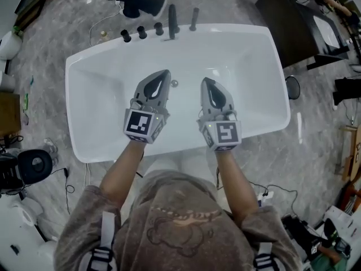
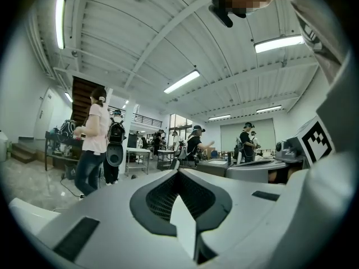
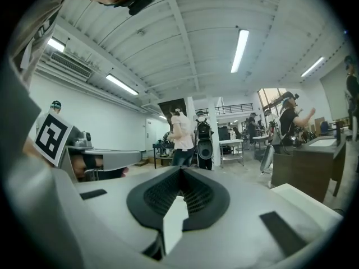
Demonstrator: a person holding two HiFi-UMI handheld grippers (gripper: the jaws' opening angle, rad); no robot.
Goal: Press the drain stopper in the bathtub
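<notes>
A white bathtub (image 1: pixel 90 95) fills the middle of the head view, seen from above. Its small round metal drain stopper (image 1: pixel 174 83) sits on the tub floor. My left gripper (image 1: pixel 164 73) hovers just left of the stopper, shut and holding nothing. My right gripper (image 1: pixel 206 81) is a little right of the stopper, also shut and empty. Neither touches it. The left gripper view shows its jaws (image 2: pixel 179 171) closed to a point against the room beyond; the right gripper view shows the same (image 3: pixel 180 170). The tub and stopper do not appear in either gripper view.
A black faucet (image 1: pixel 172 21) with several black knobs (image 1: pixel 141 31) stands on the tub's far rim. A dark cabinet (image 1: pixel 287 21) is at the upper right. Cables lie on the grey floor. People stand at tables (image 2: pixel 92 144) in the background.
</notes>
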